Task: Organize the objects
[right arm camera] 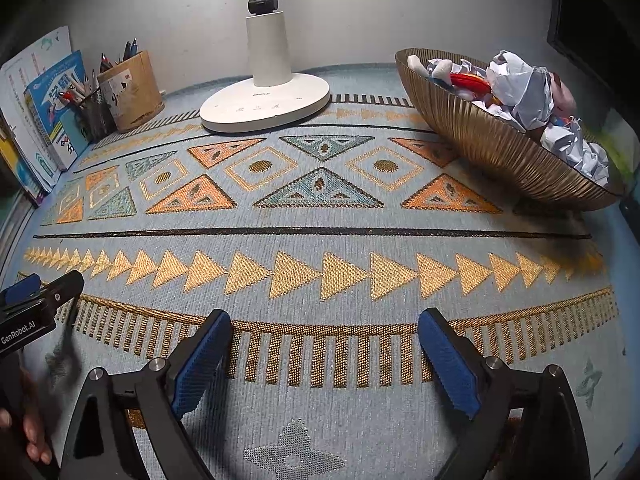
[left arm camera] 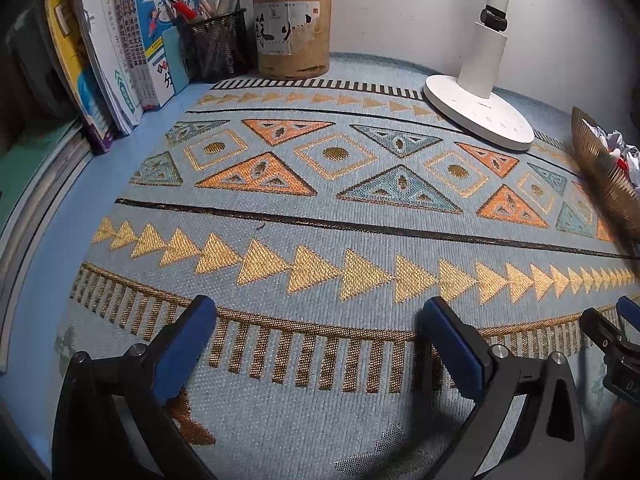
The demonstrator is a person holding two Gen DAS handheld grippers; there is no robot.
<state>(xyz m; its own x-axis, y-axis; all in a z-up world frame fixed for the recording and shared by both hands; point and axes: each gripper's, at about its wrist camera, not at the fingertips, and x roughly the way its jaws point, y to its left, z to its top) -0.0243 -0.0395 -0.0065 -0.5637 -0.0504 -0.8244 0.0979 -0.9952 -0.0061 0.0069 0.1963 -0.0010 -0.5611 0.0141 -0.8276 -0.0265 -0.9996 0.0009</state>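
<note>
The left gripper (left arm camera: 316,314) and right gripper (right arm camera: 324,326) hang wide open, holding nothing, over the patterned cloth (right arm camera: 320,240).

"GenRobot.AI" is showing in white letters on the black body of the left gripper (right arm camera: 24,304), off to the left of the right gripper's jaws. A small brand word is sitting on the white lamp base (right arm camera: 266,106), far ahead between the jaws, too small to read for sure. Large Chinese characters "学霸" are heading the blue book cover (left arm camera: 166,20), far ahead and left of the left gripper's jaws; the spines beside it are carrying Chinese text with "1000", otherwise too fine to read. Black brush-style characters are running across the label on the brown cylinder pen holder (left arm camera: 292,28), ahead of the left jaw, not legible.
</note>
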